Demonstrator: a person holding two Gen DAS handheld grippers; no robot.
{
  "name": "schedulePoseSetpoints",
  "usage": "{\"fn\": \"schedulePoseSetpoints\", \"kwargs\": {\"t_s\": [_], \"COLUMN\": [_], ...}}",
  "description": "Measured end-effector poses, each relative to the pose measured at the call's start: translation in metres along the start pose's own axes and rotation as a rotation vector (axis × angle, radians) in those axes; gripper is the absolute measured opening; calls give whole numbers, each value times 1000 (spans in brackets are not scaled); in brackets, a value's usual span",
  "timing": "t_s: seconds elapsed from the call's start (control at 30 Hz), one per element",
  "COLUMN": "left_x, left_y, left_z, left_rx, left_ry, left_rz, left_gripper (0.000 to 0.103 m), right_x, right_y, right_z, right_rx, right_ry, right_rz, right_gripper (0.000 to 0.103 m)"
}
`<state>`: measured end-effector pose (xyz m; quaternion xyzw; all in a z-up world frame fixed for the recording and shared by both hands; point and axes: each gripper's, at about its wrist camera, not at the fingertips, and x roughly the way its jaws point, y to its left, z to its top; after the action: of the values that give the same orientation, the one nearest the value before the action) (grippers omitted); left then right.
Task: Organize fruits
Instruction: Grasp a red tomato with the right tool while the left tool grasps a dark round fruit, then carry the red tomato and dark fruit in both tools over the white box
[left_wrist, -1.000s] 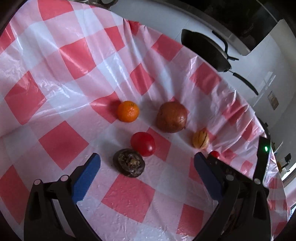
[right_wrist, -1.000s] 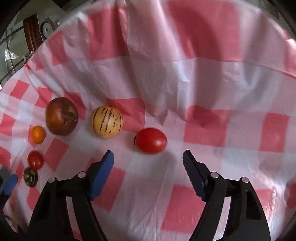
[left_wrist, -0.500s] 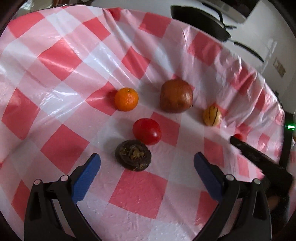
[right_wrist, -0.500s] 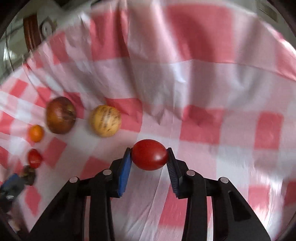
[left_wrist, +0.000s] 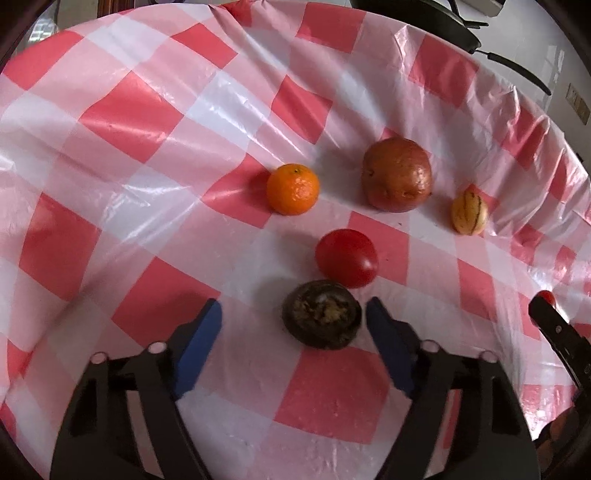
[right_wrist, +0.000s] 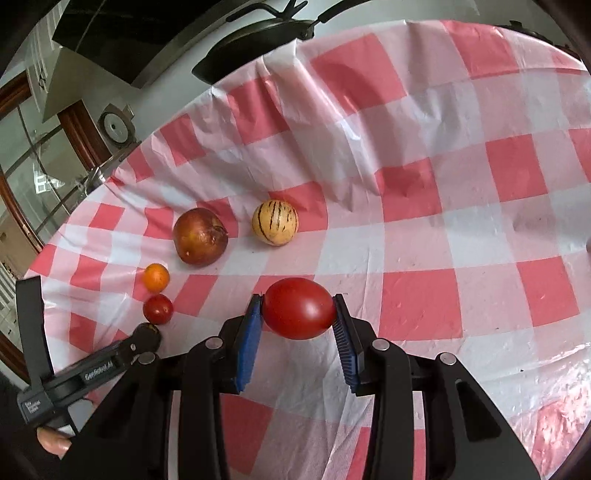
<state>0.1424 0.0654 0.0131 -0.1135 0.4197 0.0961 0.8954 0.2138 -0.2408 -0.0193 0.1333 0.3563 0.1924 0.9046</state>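
My right gripper (right_wrist: 298, 314) is shut on a large red tomato (right_wrist: 298, 313) and holds it above the checked cloth. My left gripper (left_wrist: 293, 314) is open, its blue pads either side of a dark shrivelled fruit (left_wrist: 321, 314) that lies on the cloth. Beyond that fruit lie a smaller red tomato (left_wrist: 347, 257), an orange mandarin (left_wrist: 293, 189), a brown-red pomegranate (left_wrist: 397, 174) and a striped yellow melon (left_wrist: 468, 212). The right wrist view shows the same group: melon (right_wrist: 274, 221), pomegranate (right_wrist: 200, 236), mandarin (right_wrist: 156, 276), small tomato (right_wrist: 158, 309).
A red and white checked plastic cloth (right_wrist: 461, 236) covers the table, wrinkled toward its far edge. A black pan (right_wrist: 258, 40) sits beyond the cloth. The right gripper's arm (left_wrist: 561, 332) shows at the right edge of the left wrist view.
My right gripper closed on the large tomato and lifted it, swinging toward the other fruits. My left gripper moved forward around the dark fruit and its jaws narrowed.
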Motion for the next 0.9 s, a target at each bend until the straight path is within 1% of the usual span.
{"fn": "schedulePoseSetpoints", "kwargs": {"t_s": [0.07, 0.13, 0.2, 0.23, 0.27, 0.33, 0.37, 0.4, 0.73, 0.9], "left_x": [0, 1, 2, 2, 2, 3, 3, 2, 1, 2], "left_y": [-4, -10, -17, -20, -22, -21, -20, -20, -17, -15], "left_z": [0, -1, -3, -4, -4, -4, -4, -5, -5, -4], "left_rx": [32, 72, 113, 131, 144, 139, 137, 141, 116, 97], "left_ry": [-1, -1, -2, -4, -2, -4, -5, -7, -17, -13], "left_rz": [5, 17, 28, 39, 46, 47, 50, 55, 44, 27], "left_gripper": [68, 67, 60, 58, 57, 54, 50, 44, 43, 43], "right_x": [0, -2, -2, -2, -2, -2, -2, -2, 2, 4], "right_y": [0, -1, -1, -1, -1, -1, 0, -1, 0, -1], "right_z": [-2, -3, -3, -3, -3, -2, -2, -3, -3, -3], "right_rx": [-2, -2, -2, -2, -2, -2, -1, -1, 1, 7], "right_ry": [-1, -1, 0, 1, 2, 2, 2, 3, 26, 31], "right_rz": [5, 9, 11, 12, 12, 12, 11, 11, 15, 23], "right_gripper": [38, 38, 38, 38, 38, 38, 38, 38, 38, 38]}}
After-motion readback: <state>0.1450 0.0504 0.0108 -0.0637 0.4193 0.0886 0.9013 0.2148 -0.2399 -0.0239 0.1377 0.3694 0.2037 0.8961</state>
